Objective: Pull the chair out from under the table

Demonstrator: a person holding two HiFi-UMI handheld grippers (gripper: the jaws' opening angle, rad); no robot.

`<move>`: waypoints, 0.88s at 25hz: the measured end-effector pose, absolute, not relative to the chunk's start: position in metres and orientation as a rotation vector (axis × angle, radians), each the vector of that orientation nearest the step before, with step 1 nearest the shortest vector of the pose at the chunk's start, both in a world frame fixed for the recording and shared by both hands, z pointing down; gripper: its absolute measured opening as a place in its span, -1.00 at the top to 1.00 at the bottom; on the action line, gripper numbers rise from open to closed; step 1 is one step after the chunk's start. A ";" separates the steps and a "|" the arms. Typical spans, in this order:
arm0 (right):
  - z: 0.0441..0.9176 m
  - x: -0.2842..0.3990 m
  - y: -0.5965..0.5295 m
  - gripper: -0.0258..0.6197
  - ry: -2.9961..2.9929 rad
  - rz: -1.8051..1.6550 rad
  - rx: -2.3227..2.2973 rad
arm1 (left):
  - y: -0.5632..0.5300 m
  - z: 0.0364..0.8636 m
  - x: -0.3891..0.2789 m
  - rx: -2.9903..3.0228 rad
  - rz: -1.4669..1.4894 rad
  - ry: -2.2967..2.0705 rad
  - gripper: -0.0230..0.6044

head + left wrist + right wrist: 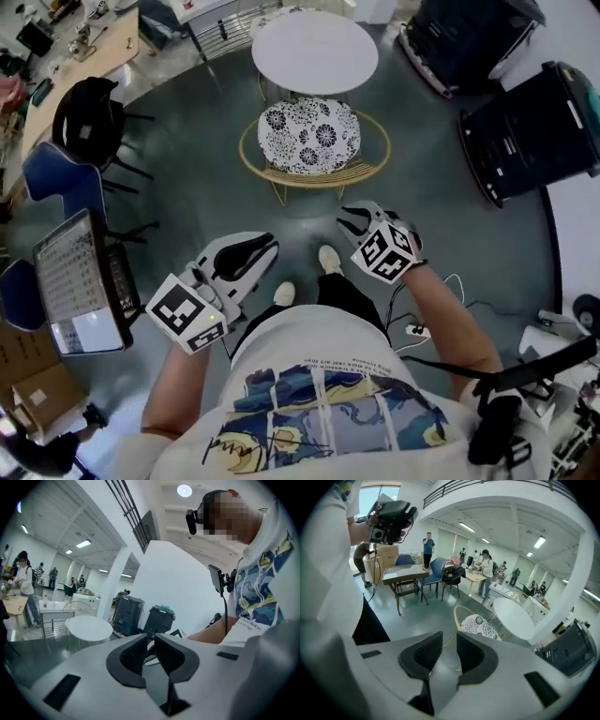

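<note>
In the head view the chair (309,136), a yellow wire frame with a black-and-white flowered cushion, stands on the grey floor just in front of the round white table (314,52), its seat out from under the tabletop. Both grippers hang over the floor on my side of the chair, apart from it. My left gripper (267,247) has its jaws a narrow gap apart with nothing in them (151,637). The right gripper (349,217) is open and empty (449,637); its view looks down at the chair (480,625) and table (513,616).
Two black cases (525,131) (469,37) stand at the right. A black chair (89,117), blue chairs (61,178) and a screen on a stand (80,281) line the left. My shoes (328,258) are between the grippers. A cable (417,328) lies at right.
</note>
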State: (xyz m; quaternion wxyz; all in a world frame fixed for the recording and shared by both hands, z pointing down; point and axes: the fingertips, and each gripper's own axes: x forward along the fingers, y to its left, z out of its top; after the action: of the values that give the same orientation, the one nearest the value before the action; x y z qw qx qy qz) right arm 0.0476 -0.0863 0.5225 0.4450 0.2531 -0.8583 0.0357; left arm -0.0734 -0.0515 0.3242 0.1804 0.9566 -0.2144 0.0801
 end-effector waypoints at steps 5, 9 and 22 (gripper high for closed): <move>0.576 0.061 -0.135 0.62 -2.087 0.019 0.342 | -0.086 0.321 -0.036 2.614 0.204 -0.824 0.83; 0.626 0.072 -0.167 0.57 -2.022 0.015 0.198 | -0.108 0.322 -0.013 2.555 0.194 -0.945 0.83; 0.722 0.045 -0.196 0.54 -1.898 -0.059 0.022 | -0.114 0.344 0.004 2.401 0.264 -1.107 0.83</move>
State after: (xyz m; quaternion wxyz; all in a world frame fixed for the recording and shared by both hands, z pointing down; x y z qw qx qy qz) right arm 0.0449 -0.1961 0.7224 0.5823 0.0096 -0.8125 -0.0251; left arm 0.0041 -0.1143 0.3441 0.2401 0.8772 -0.4044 0.0966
